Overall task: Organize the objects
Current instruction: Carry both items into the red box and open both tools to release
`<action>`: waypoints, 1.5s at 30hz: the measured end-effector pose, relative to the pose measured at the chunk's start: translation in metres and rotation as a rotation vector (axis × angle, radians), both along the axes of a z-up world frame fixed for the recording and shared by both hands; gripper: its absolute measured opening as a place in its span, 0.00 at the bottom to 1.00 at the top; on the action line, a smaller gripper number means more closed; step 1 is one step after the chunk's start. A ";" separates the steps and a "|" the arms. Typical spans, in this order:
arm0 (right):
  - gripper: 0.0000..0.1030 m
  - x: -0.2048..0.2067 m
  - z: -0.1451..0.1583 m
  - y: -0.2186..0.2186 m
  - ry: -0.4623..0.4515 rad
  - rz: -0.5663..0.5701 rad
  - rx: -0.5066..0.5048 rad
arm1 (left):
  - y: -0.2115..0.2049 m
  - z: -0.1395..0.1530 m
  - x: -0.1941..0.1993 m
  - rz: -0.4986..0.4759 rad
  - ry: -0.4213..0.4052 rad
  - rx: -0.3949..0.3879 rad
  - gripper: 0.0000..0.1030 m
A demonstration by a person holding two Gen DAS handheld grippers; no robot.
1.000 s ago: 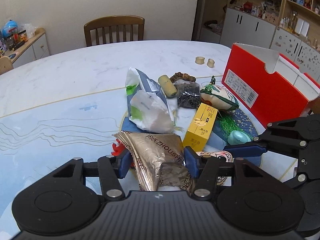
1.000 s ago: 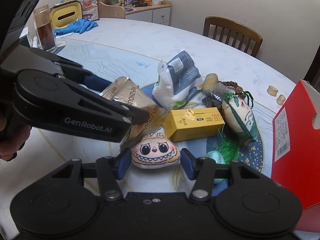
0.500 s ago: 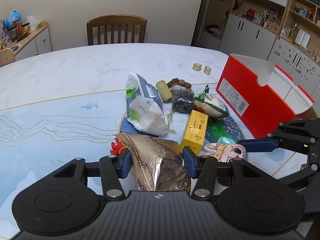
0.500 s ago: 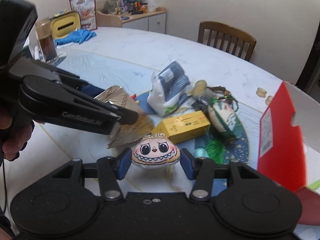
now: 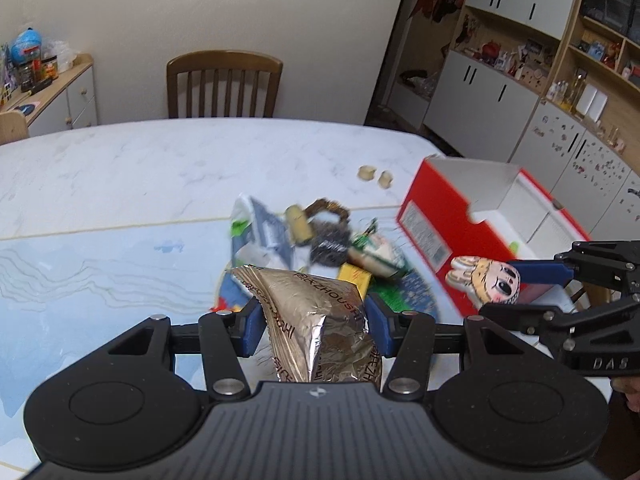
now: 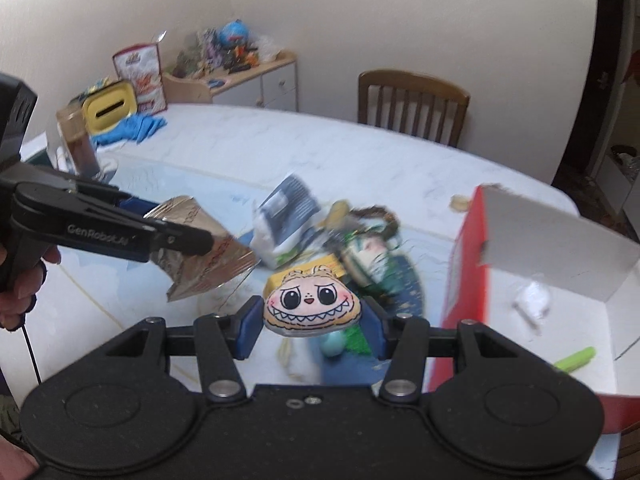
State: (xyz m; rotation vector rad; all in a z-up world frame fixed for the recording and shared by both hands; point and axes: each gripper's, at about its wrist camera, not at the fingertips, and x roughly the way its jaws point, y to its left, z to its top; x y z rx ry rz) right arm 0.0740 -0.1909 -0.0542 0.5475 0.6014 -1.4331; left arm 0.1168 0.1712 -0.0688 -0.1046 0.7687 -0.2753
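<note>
Left gripper (image 5: 314, 330) pinching crinkled foil pouch (image 5: 320, 320) between blue fingers (image 5: 251, 330); right gripper (image 6: 310, 326) clamping grinning plush toy (image 6: 312, 305), both clear above worktop (image 5: 120, 184), presumably for red box (image 6: 472, 272) at right.

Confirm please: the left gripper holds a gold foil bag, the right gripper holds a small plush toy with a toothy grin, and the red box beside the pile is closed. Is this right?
Not quite. The red box is open: the right wrist view shows its white inside, with a green item lying in it. The rest stands: the left gripper holds the gold foil bag, and the right gripper holds the plush toy.
</note>
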 end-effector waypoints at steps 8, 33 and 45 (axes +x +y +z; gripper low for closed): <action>0.49 -0.043 0.029 0.016 0.003 -0.078 -0.047 | -0.034 0.025 0.002 -0.050 -0.031 -0.016 0.51; 0.49 -0.198 0.028 0.046 0.029 -0.251 -0.005 | -0.203 0.037 0.052 -0.194 -0.029 0.025 0.51; 0.49 -0.254 0.014 0.008 0.018 -0.269 0.049 | -0.276 0.013 0.097 -0.220 0.040 0.079 0.51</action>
